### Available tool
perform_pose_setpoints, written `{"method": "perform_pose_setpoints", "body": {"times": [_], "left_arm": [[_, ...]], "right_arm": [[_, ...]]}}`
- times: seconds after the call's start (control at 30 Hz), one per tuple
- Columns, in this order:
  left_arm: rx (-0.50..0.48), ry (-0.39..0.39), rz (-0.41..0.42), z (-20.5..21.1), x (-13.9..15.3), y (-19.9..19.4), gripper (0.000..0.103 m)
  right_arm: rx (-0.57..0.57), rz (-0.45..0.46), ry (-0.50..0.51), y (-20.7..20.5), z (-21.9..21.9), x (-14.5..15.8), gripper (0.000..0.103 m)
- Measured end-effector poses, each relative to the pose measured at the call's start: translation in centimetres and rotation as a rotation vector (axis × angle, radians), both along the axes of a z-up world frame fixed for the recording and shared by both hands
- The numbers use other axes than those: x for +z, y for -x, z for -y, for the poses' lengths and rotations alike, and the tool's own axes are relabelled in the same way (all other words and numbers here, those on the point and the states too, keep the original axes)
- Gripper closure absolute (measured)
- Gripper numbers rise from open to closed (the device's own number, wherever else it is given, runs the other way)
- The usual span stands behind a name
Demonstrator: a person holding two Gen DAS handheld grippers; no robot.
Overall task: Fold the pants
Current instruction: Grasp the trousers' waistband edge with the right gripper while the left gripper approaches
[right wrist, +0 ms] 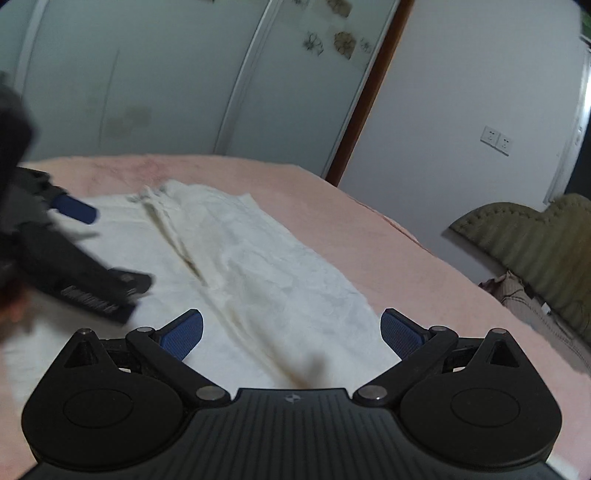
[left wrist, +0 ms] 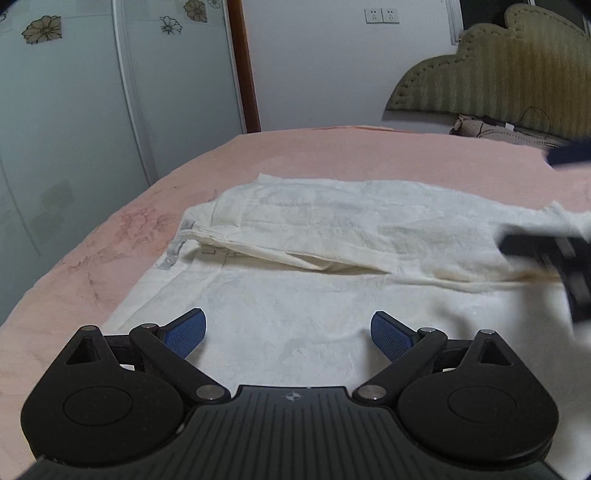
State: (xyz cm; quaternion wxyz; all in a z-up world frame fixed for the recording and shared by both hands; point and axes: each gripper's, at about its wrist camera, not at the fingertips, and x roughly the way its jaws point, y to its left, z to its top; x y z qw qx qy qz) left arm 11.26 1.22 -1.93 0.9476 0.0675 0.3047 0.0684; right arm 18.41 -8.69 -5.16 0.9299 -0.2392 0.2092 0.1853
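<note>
Cream-white pants lie spread on a pink bed cover, the waistband with its tag toward the left and one leg lapping over the other. My left gripper hovers open just above the near leg, nothing between its blue pads. In the right wrist view the same pants run away from me, and my right gripper is open over their near end. The left gripper appears blurred at the left of that view; the right gripper is blurred at the right edge of the left wrist view.
A padded olive headboard stands at the far right, with crumpled bedding below it. Frosted sliding wardrobe doors with flower prints stand beyond the bed's left edge. A brown door frame and wall sockets are behind.
</note>
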Motion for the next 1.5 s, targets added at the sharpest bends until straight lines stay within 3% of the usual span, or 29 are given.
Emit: {"method": "perform_pose_setpoints", "body": {"times": [0.23, 0.33, 0.43, 0.57, 0.6, 0.63, 0.67, 0.7, 0.73, 0.83, 0.93, 1.07, 1.17, 1.27, 1.37, 1.5], "left_arm": [[-0.002, -0.030, 0.000, 0.2, -1.7, -0.2, 0.001], [-0.004, 0.007, -0.015, -0.3, -1.7, -0.5, 0.000], [-0.001, 0.062, -0.024, -1.0, -1.8, -0.7, 0.000], [-0.001, 0.068, -0.024, -1.0, -1.8, -0.7, 0.000], [-0.002, 0.071, -0.024, -1.0, -1.8, -0.7, 0.000], [-0.003, 0.077, -0.023, -1.1, -1.7, -0.7, 0.000], [-0.004, 0.083, -0.022, -1.2, -1.7, -0.7, 0.000], [-0.006, 0.090, -0.023, -1.3, -1.7, -0.7, 0.000], [-0.008, 0.095, -0.023, -1.4, -1.7, -0.8, 0.000], [-0.020, 0.118, -0.021, -1.7, -1.6, -0.8, 0.002], [-0.023, 0.175, -0.021, -2.6, -1.0, -1.1, 0.005], [0.061, 0.354, 0.034, -6.8, 1.5, -2.5, 0.007], [0.134, 0.540, 0.068, -10.9, 3.7, -4.6, 0.007], [0.098, 0.776, 0.064, -14.1, 4.6, -7.3, 0.005], [0.075, 0.824, 0.010, -14.2, 4.8, -10.3, 0.005], [0.092, 0.847, -0.042, -13.5, 3.7, -13.2, 0.005]], "right_arm": [[-0.012, -0.188, -0.149, -12.4, 1.0, -0.3, 0.000], [-0.028, -0.247, -0.184, -16.8, 1.3, -1.4, 0.001], [-0.019, -0.315, -0.242, -20.1, 1.5, -2.4, 0.001], [-0.009, -0.410, -0.278, -23.3, 1.5, -3.4, 0.002], [-0.006, -0.430, -0.271, -23.9, 1.3, -3.7, 0.008], [0.001, -0.450, -0.253, -24.3, 1.0, -4.0, 0.026], [0.015, -0.470, -0.234, -24.7, 0.8, -4.2, 0.036], [0.027, -0.467, -0.230, -24.6, 0.7, -4.2, 0.044], [0.046, -0.462, -0.228, -24.4, 0.7, -4.0, 0.060], [0.075, -0.423, -0.204, -23.5, 0.6, -3.5, 0.085], [0.107, -0.333, -0.134, -21.6, 0.0, -2.8, 0.089], [0.179, -0.129, 0.005, -16.2, -1.6, -1.2, 0.091], [0.272, 0.024, 0.160, -10.4, -3.1, -0.9, 0.091], [0.347, 0.107, 0.267, -5.7, -3.9, -1.5, 0.091], [0.398, 0.118, 0.317, -3.0, -4.0, -2.7, 0.091], [0.412, 0.103, 0.304, -2.3, -3.5, -3.5, 0.091]]}}
